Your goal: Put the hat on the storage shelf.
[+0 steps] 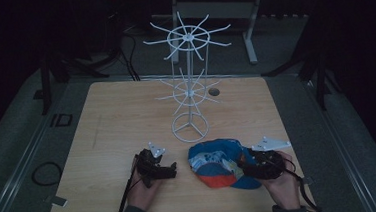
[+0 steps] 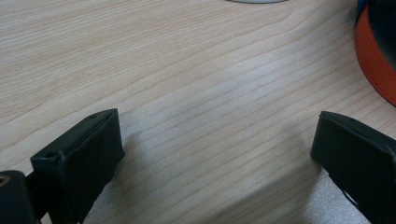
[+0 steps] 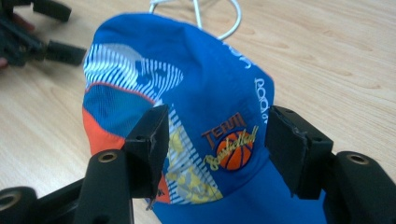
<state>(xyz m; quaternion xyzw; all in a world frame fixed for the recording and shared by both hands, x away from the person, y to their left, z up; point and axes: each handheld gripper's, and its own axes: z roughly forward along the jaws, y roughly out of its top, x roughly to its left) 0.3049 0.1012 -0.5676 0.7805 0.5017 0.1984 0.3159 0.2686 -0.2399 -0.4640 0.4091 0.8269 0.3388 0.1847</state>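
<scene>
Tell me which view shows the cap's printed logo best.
Right gripper view: the cap lies close between the open jaws, its basketball logo readable. The high view shows the whole cap small and dim; the left gripper view catches just its orange brim edge.

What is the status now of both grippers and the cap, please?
Left gripper open over bare table. Right gripper open, jaws astride the blue cap, not closed on it. White rack stands beyond the cap, not in the way.
</scene>
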